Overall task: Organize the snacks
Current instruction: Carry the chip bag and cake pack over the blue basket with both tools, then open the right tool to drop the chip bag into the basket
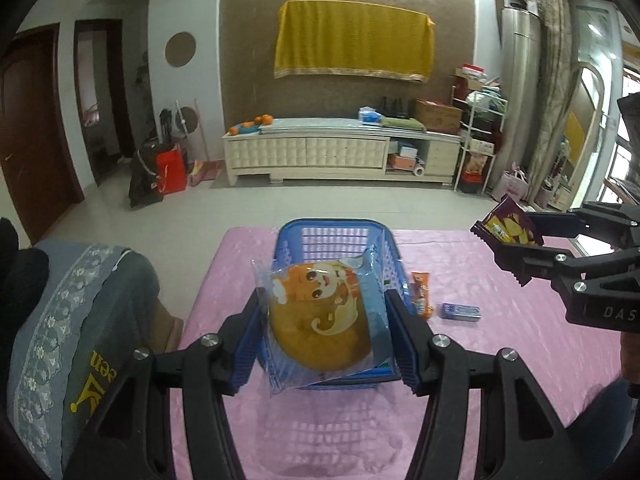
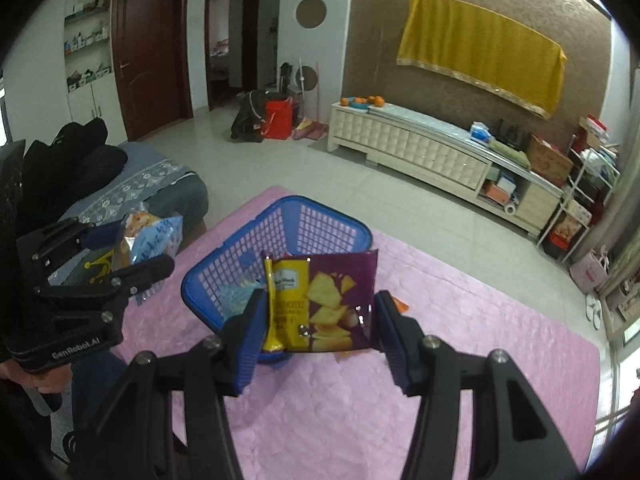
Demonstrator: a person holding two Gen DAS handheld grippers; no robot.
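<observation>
Basket (image 1: 304, 240) sits at the table's (image 1: 520, 360) far edge, near half bare. Left gripper (image 1: 326, 320) clamps a bun pack (image 1: 324, 320) above it. Right gripper (image 2: 316, 312) clamps a chip bag (image 2: 332, 304).

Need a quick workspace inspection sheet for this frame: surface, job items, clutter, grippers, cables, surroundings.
Surface: pink tablecloth.
Job's things: blue basket near the far edge; orange snack bar and small blue packet lie on the cloth to its right.
Clutter: nothing seen beyond those.
Grippers: left gripper shut on a wrapped bun; right gripper shut on a purple chip bag; both held above the cloth near the basket.
Cables: nothing seen.
Surroundings: grey-blue covered seat left of the cloth, white cabinet, yellow wall cloth.
</observation>
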